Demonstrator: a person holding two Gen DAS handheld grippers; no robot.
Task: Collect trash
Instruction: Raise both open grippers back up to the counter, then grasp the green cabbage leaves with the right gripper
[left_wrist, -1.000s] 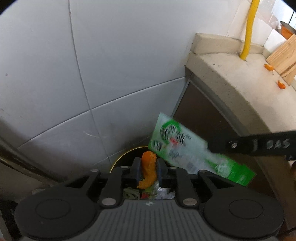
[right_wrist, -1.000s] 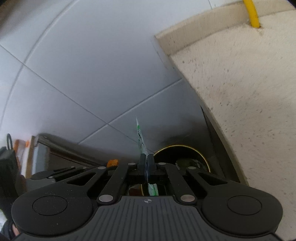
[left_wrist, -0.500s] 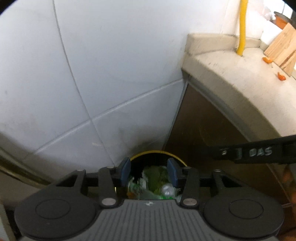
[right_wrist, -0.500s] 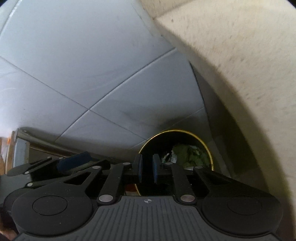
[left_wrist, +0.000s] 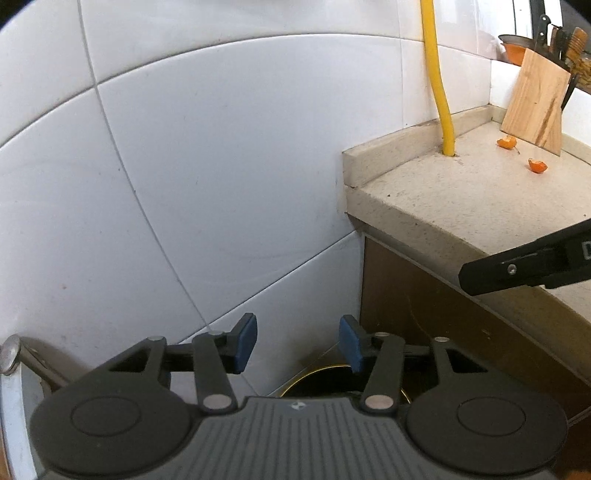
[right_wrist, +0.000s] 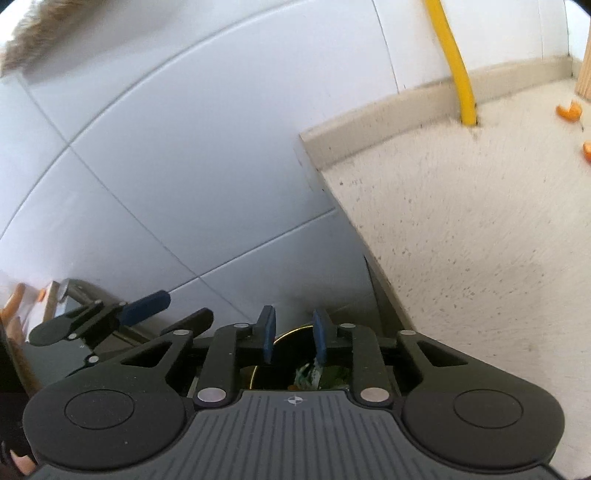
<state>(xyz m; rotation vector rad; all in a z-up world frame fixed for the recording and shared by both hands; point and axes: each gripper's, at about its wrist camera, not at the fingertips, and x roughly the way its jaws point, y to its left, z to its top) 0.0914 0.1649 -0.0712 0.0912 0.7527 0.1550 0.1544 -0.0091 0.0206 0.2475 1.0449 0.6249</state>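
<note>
The dark trash bin with a gold rim (left_wrist: 308, 373) stands on the floor in the corner between the tiled wall and the counter, mostly hidden behind my left gripper (left_wrist: 298, 343). Its jaws are opening and nothing is between its blue pads (left_wrist: 243, 341). My right gripper (right_wrist: 293, 338) hangs over the same bin (right_wrist: 254, 374), jaws also opening and empty. Below it a green wrapper (right_wrist: 308, 374) lies inside with other scraps. Two orange peel pieces (left_wrist: 508, 142) (left_wrist: 537, 166) lie on the countertop (left_wrist: 461, 199), also in the right wrist view (right_wrist: 569, 110).
A yellow pipe (left_wrist: 439, 92) rises from the counter's back corner. A wooden knife block (left_wrist: 535, 99) stands behind the peels. White wall tiles (left_wrist: 221, 166) fill the left. A metal handle (left_wrist: 11, 354) shows at the lower left. The left gripper's finger (right_wrist: 144, 306) appears in the right wrist view.
The left gripper let go of an orange peel and the right let go of the green wrapper; both fell into the bin. Both grippers opened, rose and tilted up toward the counter.
</note>
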